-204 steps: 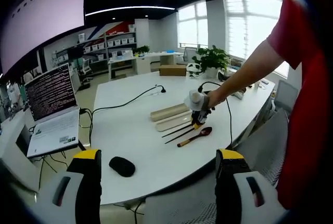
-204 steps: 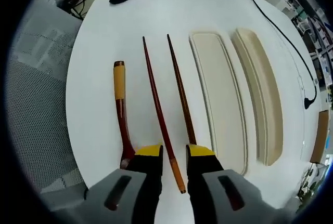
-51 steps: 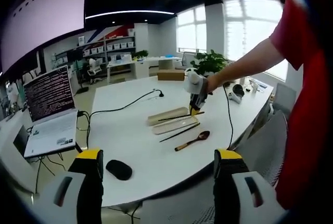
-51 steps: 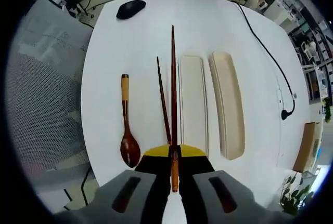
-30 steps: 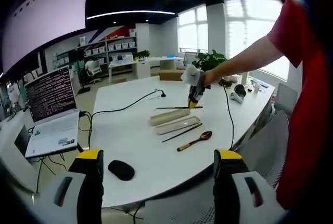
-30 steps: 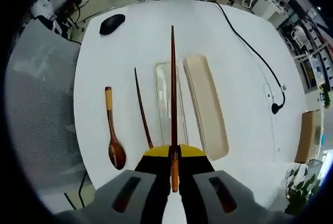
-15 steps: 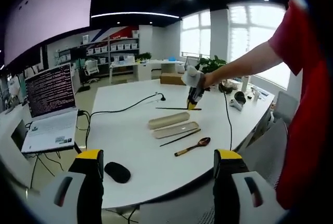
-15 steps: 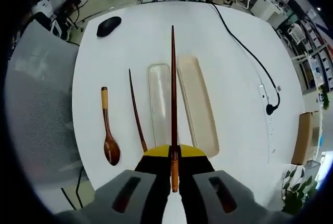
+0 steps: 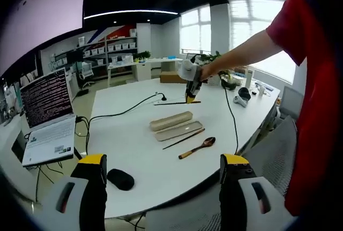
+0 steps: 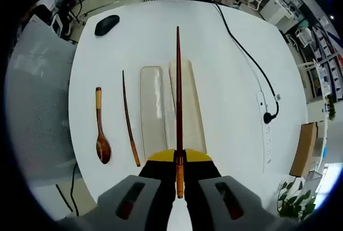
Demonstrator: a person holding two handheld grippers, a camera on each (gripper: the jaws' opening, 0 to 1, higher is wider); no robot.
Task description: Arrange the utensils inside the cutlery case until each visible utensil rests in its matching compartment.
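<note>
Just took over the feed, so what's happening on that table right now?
A person is sorting wooden utensils into a cutlery case. The right gripper is shut on one chopstick and holds it in the air above the two beige case halves on the white table. The second chopstick and the spoon lie on the table beside the case. The left gripper is open, held back from the table's near edge, holding nothing. Neither case half has a utensil in it.

Spoon (image 10: 100, 129), chopstick (image 10: 128, 121), two case halves (image 10: 153, 107) side by side on table (image 10: 225, 113).
</note>
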